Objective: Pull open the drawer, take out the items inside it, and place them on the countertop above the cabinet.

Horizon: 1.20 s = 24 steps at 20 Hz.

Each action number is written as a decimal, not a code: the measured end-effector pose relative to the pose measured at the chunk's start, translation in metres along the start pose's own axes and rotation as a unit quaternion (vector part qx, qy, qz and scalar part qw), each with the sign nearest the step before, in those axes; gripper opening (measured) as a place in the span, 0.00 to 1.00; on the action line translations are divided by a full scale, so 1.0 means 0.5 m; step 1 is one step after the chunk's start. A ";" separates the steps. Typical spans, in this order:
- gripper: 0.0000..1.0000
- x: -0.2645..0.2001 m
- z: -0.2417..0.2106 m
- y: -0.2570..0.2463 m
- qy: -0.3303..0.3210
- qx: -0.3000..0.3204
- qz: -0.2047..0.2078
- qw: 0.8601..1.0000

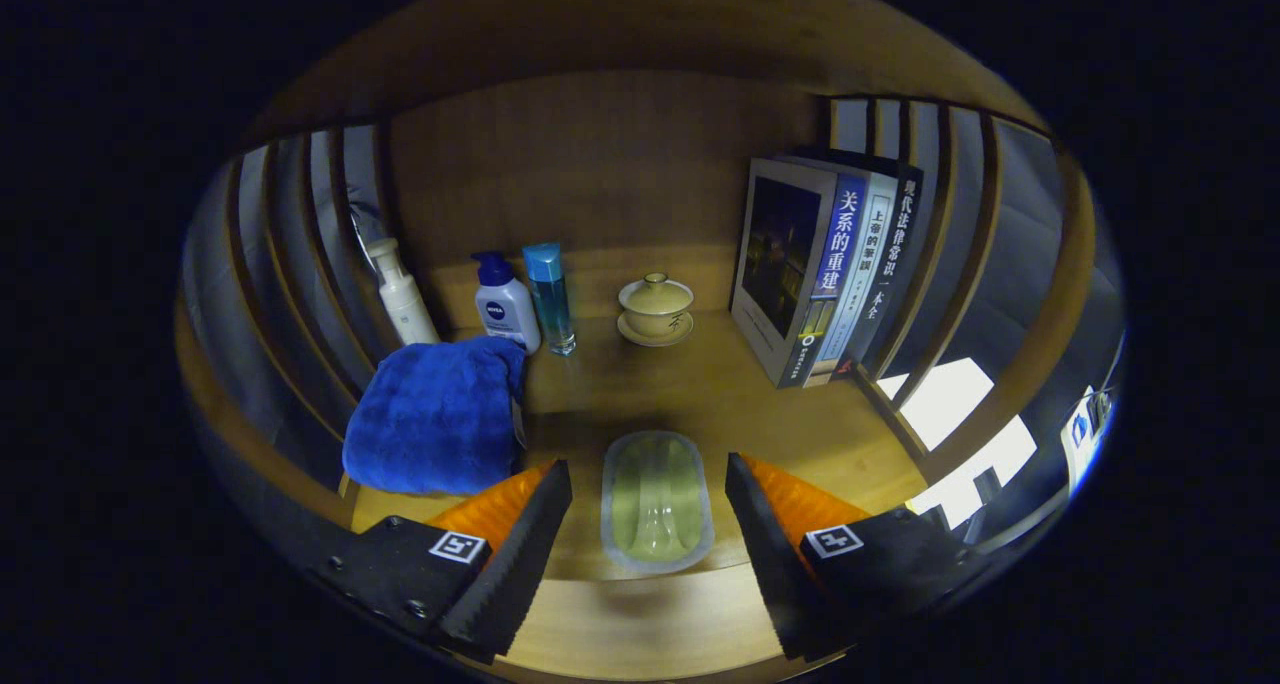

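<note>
I see the wooden countertop (pixel 700 394) carrying three upright books (pixel 825 274), a folded blue towel (pixel 435 414) and a lidded teacup (pixel 656 309). My gripper (pixel 650 524) is spread wide, touching nothing; a translucent oval container (pixel 657 504) lies between its fingers.

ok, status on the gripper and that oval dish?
Gripper open, fingers either side of oval dish. Dish flat on wooden countertop, untouched. Blue towel beside one finger, not blocking.

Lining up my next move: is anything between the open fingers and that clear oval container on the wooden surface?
Nothing visible is. The gripper is open, and the clear oval container lies on the wooden surface directly between the fingers, touching neither. The blue towel sits off to the left.
</note>
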<state>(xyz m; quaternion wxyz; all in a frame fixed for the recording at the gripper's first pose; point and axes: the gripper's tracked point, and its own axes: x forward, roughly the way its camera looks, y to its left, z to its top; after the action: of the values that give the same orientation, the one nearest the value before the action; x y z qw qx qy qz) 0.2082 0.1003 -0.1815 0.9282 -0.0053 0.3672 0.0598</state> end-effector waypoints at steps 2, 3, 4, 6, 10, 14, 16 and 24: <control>1.00 -0.031 -0.014 0.001 -0.010 -0.001 0.002 1.000; 1.00 -0.048 -0.019 0.001 -0.015 -0.003 0.003 1.000; 1.00 -0.066 -0.025 0.002 -0.020 -0.004 0.004 1.000; 1.00 -0.102 -0.035 0.008 -0.033 -0.002 0.009 0.999; 1.00 -0.176 -0.054 0.008 -0.063 -0.001 0.017 0.998; 1.00 -0.244 -0.080 0.014 -0.092 -0.002 0.024 0.996; 1.00 -0.271 -0.093 0.006 -0.109 -0.012 0.017 0.994; 0.99 -0.332 -0.206 -0.012 -0.142 -0.059 -0.003 0.988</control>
<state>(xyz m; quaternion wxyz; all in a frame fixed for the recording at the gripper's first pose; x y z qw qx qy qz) 0.0186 0.0710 -0.1438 0.9692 -0.0527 0.2274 0.0787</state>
